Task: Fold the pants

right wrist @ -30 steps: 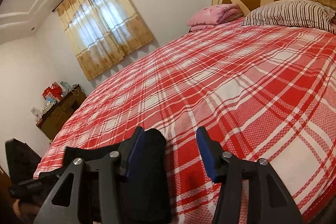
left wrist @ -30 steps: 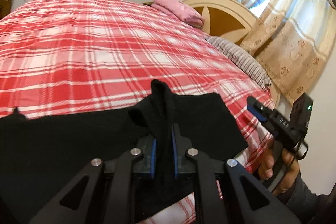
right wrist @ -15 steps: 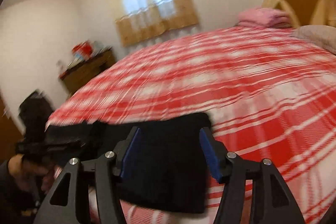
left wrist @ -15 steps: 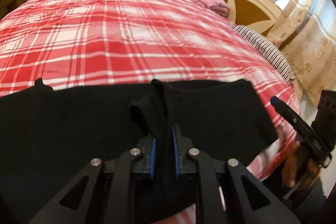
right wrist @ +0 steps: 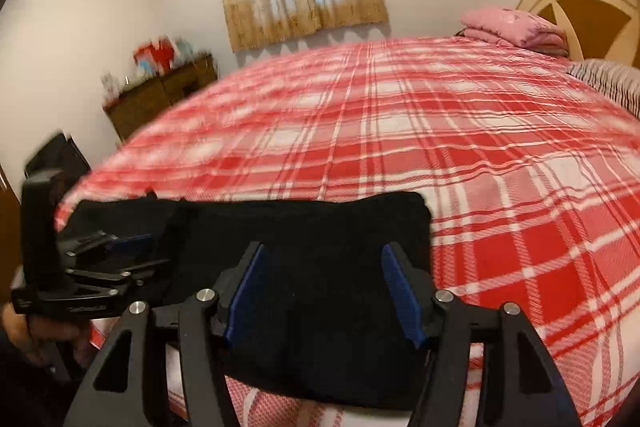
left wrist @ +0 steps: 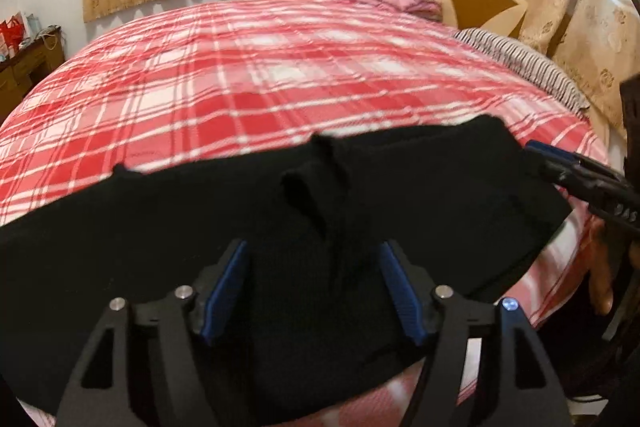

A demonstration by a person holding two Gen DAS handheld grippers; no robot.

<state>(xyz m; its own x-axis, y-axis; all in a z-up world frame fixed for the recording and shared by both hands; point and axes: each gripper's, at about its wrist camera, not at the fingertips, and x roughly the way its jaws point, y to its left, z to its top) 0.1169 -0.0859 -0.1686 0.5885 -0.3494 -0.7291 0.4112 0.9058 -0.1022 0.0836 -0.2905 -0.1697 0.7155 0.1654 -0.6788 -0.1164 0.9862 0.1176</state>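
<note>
The black pants (left wrist: 400, 211) lie across the near edge of the bed (left wrist: 280, 75), on its red plaid cover, as a flat band whose long axis runs left to right across the lower half of both frames.

Left gripper (left wrist: 316, 287): jaws well apart, holding nothing. The cloth lies directly beneath and ahead of them, and a raised pucker of fabric stands just beyond the tips at centre frame.

Right gripper (right wrist: 324, 291): jaws likewise well apart and empty, hovering over the right-hand end of the band, whose squared end shows just right of the jaws.

Governing relation: each gripper sits over one end region of the band, so either can close straight down on cloth; the band's length lies crosswise to both.

The left wrist view shows the pucker and the far end of the pants by the other tool at right of frame. The right wrist view shows the squared end clearly; the left of the frame is blurred, so whether the jaws touch the cloth cannot be settled.
</note>
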